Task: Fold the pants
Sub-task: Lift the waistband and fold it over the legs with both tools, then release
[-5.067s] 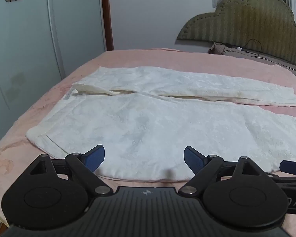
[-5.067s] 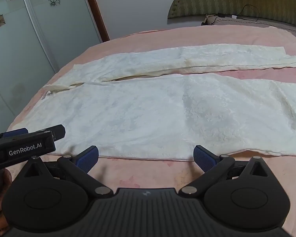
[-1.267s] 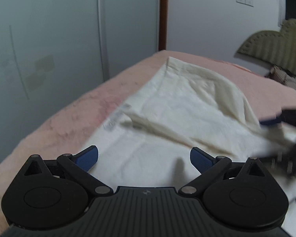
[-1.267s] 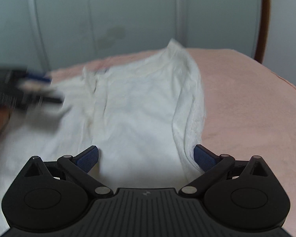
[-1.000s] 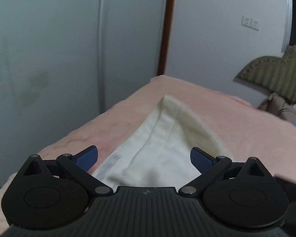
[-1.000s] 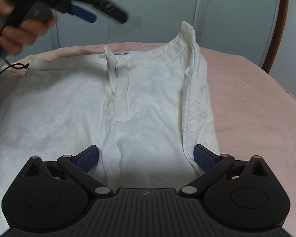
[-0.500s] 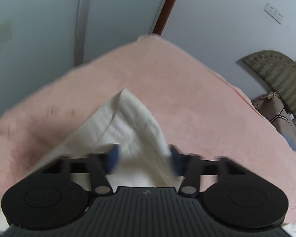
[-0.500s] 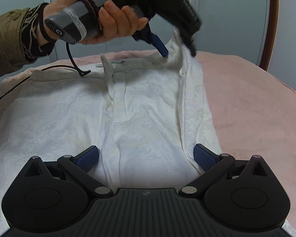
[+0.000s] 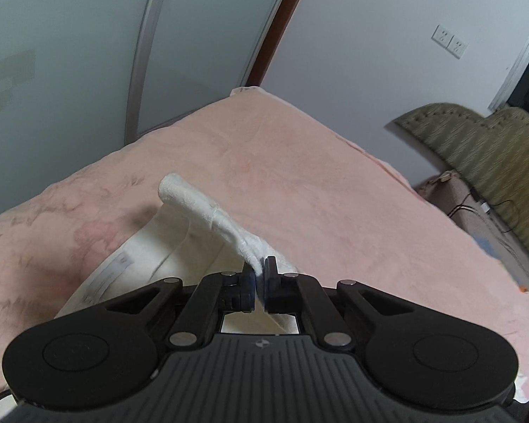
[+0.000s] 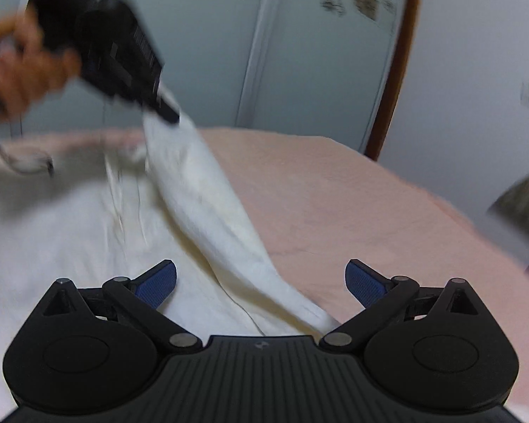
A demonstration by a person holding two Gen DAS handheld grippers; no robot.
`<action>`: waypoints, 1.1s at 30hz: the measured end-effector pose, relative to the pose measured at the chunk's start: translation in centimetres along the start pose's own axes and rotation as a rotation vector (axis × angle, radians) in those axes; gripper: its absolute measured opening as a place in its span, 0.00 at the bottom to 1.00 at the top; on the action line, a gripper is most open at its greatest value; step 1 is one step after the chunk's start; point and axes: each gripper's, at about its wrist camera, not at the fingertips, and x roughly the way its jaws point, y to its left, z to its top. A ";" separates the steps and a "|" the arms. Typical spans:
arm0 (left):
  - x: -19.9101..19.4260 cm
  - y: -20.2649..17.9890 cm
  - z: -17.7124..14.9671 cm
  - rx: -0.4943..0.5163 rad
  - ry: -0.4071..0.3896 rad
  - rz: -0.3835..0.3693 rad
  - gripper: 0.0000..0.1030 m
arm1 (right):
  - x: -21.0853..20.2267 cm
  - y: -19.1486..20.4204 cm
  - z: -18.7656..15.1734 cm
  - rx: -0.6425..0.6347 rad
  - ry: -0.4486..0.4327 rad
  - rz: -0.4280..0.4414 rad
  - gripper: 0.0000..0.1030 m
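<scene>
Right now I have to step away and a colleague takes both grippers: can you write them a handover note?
Left gripper: shut on the edge of the white pants, lifting that edge off the pink bed.
Right gripper: open, holding nothing, fingers hovering low over the pants' raised edge, farther along the same side.
Pants: mostly spread flat on the bed; only the pinched edge is up.
Done: one grasp taken at the edge.
Left: probably close the right gripper on the same edge, carry it across, then fold lengthwise and smooth.
</scene>
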 end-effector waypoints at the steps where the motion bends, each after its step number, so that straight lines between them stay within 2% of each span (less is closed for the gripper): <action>1: -0.6 0.1 -0.3 0.006 -0.005 -0.007 0.05 | 0.0 0.4 0.1 -0.025 0.016 0.001 0.95; 2: -1.3 0.4 -0.6 0.020 -0.011 -0.010 0.05 | 0.0 0.5 0.1 -0.031 0.031 0.011 0.90; 3: -2.1 0.5 -1.2 0.039 -0.018 -0.010 0.05 | -0.1 0.4 0.3 -0.027 0.042 0.018 0.79; 5: -3.0 0.2 -2.0 0.083 -0.030 -0.006 0.05 | -0.5 0.3 0.6 -0.024 0.052 0.025 0.67; 7: -4.0 0.1 -3.0 0.132 -0.042 0.005 0.05 | -1.0 0.6 1.0 -0.028 0.062 0.024 0.48; 8: -4.7 0.1 -3.6 0.155 -0.051 0.010 0.06 | -1.3 0.6 1.1 -0.033 0.067 0.017 0.42; 9: -5.2 0.0 -4.1 0.174 -0.060 0.014 0.06 | -1.7 0.8 1.3 -0.039 0.076 0.005 0.30; 12: -6.5 0.4 -5.7 0.216 -0.075 0.023 0.06 | -2.8 1.5 1.2 -0.059 0.092 -0.022 0.17; 17: -8.6 1.2 -7.5 0.250 -0.102 0.008 0.06 | -5.6 3.2 1.1 -0.023 0.082 -0.025 0.14; 23: -12.1 2.8 -10.1 0.366 -0.147 -0.030 0.06 | -10.8 7.0 -0.7 0.090 0.074 0.071 0.13; 28: -14.0 4.7 -12.9 0.406 -0.127 -0.034 0.06 | -12.4 9.3 -2.4 0.214 0.094 0.183 0.13; 33: -14.1 7.8 -14.7 0.331 -0.038 -0.052 0.06 | -13.3 11.5 -3.5 0.256 0.131 0.233 0.12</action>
